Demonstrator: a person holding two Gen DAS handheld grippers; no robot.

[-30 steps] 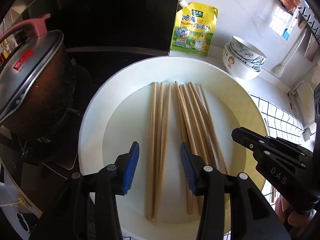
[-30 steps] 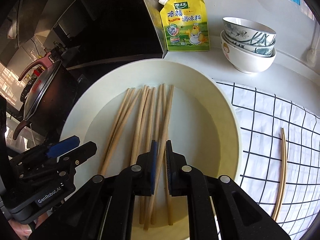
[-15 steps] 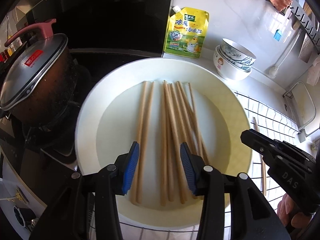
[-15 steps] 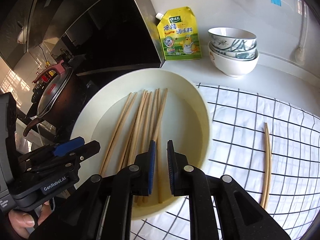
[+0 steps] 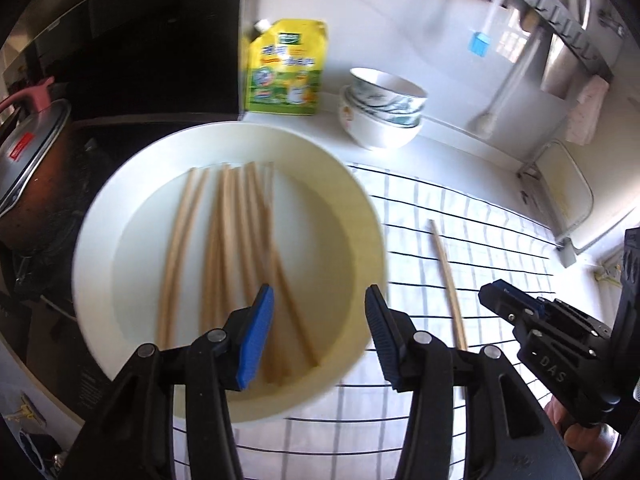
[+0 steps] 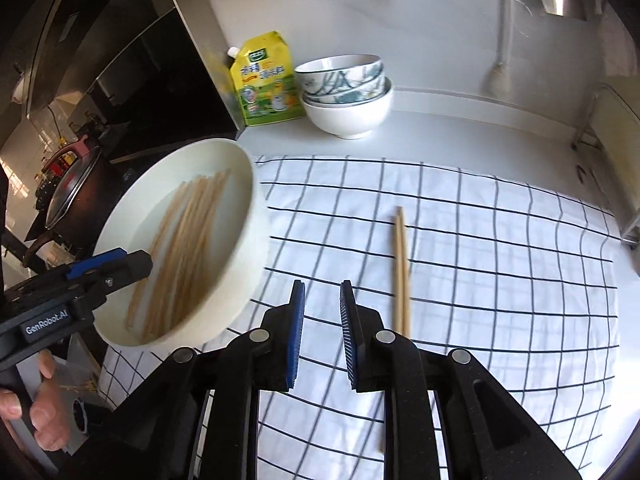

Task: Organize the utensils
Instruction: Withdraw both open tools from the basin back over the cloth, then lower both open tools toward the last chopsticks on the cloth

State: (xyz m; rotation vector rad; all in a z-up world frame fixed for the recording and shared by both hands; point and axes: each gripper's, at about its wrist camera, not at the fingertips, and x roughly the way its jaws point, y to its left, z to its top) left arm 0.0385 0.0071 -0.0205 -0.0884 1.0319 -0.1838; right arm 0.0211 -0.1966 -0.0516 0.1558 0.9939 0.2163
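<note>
Several wooden chopsticks lie in a wide white plate on the left of the counter; the right wrist view shows the plate too. One more chopstick rests on the checked cloth and looks doubled by blur in the right wrist view. My left gripper hangs over the plate's right rim, jaws opening with nothing between them. My right gripper is above the cloth just left of that chopstick; its jaws are opening, also with nothing between them. Each gripper appears in the other's view.
A yellow seasoning pouch and stacked bowls stand against the back wall. A lidded pot sits on the stove at the left. A wire rack stands at the right, and utensils hang on the wall above.
Both grippers have swung right, away from the plate's middle toward the checked cloth. The right jaws, nearly closed before, have parted. The left jaws stand a little wider.
</note>
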